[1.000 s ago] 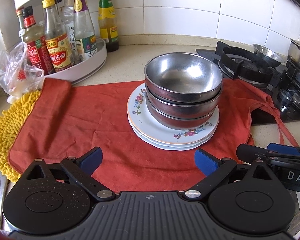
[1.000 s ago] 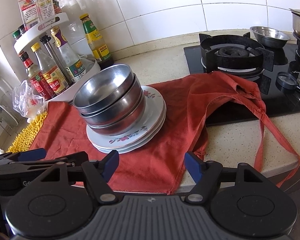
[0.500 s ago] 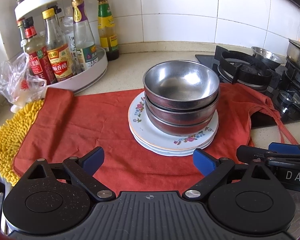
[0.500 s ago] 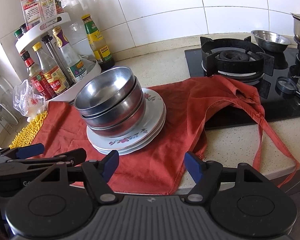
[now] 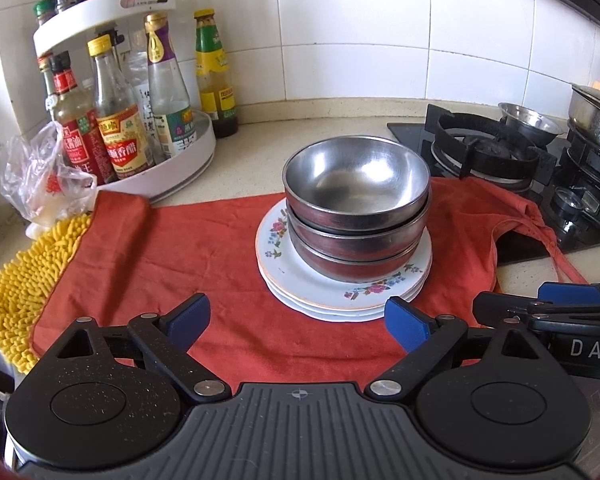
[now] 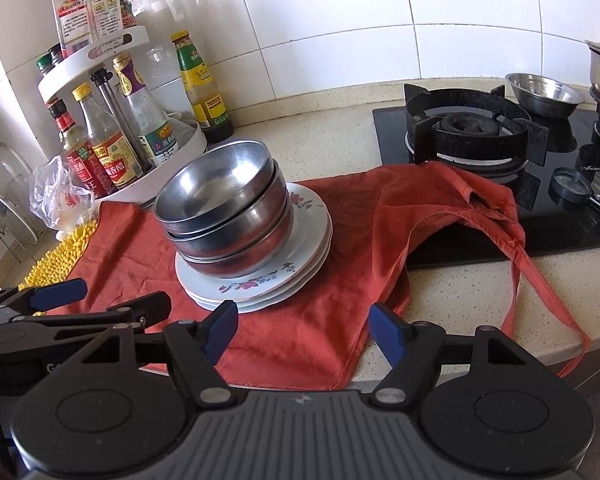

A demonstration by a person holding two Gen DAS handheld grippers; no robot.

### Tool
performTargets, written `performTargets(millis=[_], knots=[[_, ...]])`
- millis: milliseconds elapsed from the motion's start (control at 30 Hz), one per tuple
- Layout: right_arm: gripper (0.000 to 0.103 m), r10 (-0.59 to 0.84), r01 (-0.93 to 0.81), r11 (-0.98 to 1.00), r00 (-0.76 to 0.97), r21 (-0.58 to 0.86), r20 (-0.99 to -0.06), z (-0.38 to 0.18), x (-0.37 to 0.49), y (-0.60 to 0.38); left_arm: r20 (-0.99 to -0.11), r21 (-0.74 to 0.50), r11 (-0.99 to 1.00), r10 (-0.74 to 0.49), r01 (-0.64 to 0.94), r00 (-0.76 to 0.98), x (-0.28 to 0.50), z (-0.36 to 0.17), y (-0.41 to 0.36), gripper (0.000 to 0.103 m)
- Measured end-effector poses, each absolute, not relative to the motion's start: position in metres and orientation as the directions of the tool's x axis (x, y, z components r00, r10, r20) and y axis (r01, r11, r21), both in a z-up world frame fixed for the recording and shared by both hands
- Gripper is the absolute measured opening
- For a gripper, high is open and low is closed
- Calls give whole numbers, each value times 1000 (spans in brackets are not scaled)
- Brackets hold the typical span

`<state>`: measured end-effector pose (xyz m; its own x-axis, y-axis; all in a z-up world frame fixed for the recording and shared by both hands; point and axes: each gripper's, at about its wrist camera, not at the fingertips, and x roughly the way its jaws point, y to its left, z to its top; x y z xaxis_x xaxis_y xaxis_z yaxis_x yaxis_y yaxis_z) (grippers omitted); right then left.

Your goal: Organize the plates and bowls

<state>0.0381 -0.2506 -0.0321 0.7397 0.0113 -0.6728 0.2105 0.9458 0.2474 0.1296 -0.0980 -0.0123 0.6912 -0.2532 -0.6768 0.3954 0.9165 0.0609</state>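
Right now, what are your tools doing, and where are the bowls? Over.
Left tool closing, empty; right tool open, empty. Bowls stacked on plates, red cloth underneath. Nothing in the way.

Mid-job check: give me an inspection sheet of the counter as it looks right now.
Surface: stone counter, red cloth spread on it.
Job's things: three steel bowls nested on a stack of floral plates, on the cloth.
Clutter: bottle rack, plastic bag, yellow mat.
Grippers: left gripper closing, nothing between its jaws; right gripper open, empty; both short of the stack.
Cables: nothing seen.
Surroundings: gas stove with a small steel dish, tiled wall.
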Motion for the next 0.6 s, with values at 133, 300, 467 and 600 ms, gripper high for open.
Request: performTargets(millis=[133,300,467,600], knots=[[69,14,193,951,757,243,-654,-24,33,-248,-652,40,912,-285,407,703,124,-8,-95,94],[69,10,162,963,779,216,-627,-11,28,-245,-592,22,915,-313,404,742,115,1,-90,94],[69,18,146,968,769,203,-639,-14,33,-242,-641,10,914,-305,405,704,127,0,-91,94],[69,35,137,967,767,216,-641,-15,36,-243,-628,51,917,-279,397,726,125,-2,-93,94]])
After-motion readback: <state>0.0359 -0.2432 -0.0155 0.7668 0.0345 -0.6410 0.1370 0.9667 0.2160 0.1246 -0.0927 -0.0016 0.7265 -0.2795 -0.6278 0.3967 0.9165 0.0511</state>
